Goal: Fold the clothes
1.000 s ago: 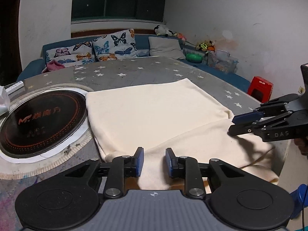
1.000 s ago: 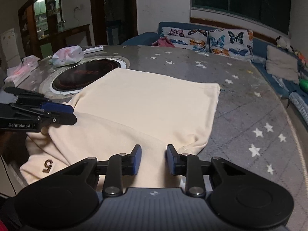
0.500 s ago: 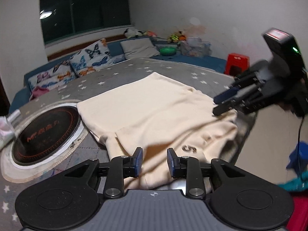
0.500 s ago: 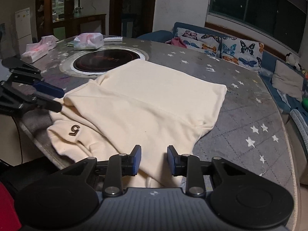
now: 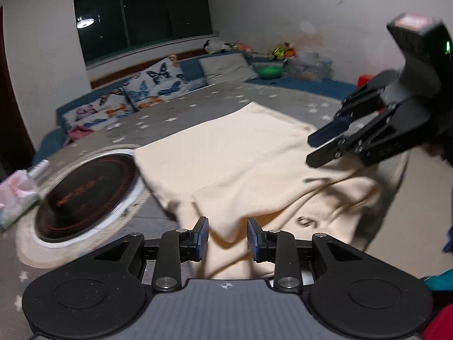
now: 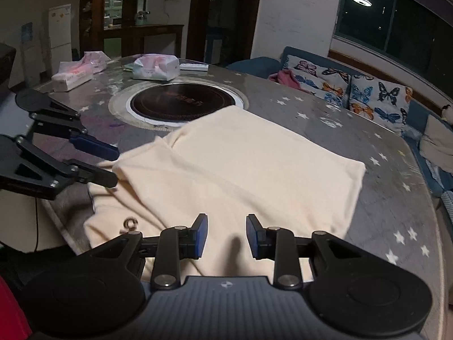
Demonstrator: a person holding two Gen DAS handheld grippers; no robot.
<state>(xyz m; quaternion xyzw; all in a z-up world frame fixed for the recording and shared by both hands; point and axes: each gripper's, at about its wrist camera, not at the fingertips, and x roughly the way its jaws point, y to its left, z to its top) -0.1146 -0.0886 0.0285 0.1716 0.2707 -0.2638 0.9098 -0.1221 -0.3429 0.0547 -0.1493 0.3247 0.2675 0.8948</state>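
A cream garment lies folded on the grey star-print table, and its near part hangs over the table's front edge. A small dark emblem shows on the hanging part. My left gripper hovers open over the garment's near left fold, with cloth below the gap and its pads not pressing. My right gripper stands open above the near right part of the garment, holding nothing. Each gripper shows in the other's view: the right gripper over the right corner, the left gripper at the left corner.
A round black induction hob is set into the table just beyond the garment. Tissue packs lie at the far side. A blue sofa with butterfly cushions runs along the wall behind the table.
Both grippers have drawn back toward the table's front edge and rolled. The hanging part with the emblem has come into view. The gaps between the pads look unchanged.
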